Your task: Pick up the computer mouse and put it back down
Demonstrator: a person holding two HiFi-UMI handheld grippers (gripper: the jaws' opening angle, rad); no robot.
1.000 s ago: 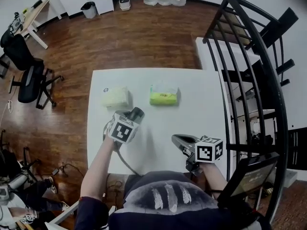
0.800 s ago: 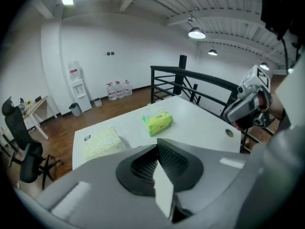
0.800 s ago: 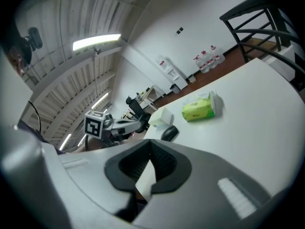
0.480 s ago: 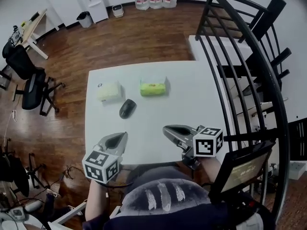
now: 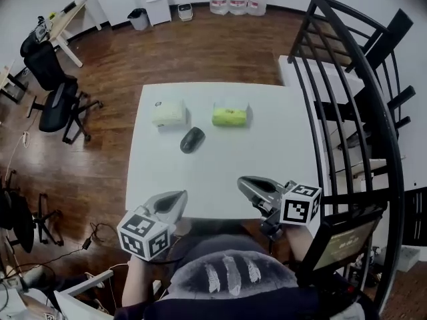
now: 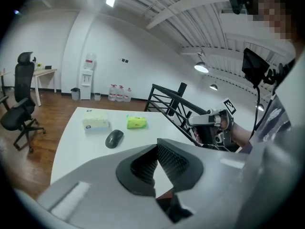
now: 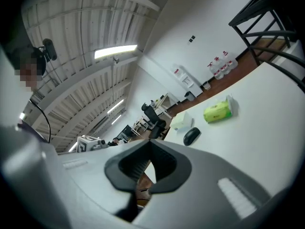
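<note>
— What's nearest?
— The left tool (image 5: 176,197) and the right tool (image 5: 244,183), both at the near edge of the worktop (image 5: 220,172). Each is pressed together with nothing in it.
— And the mouse (image 5: 192,139)?
— It lies on the worktop farther out, left of middle, well apart from both. Just beyond it sit a white tissue pack (image 5: 168,113), far left, and a green pack (image 5: 229,116) to its right.
</note>
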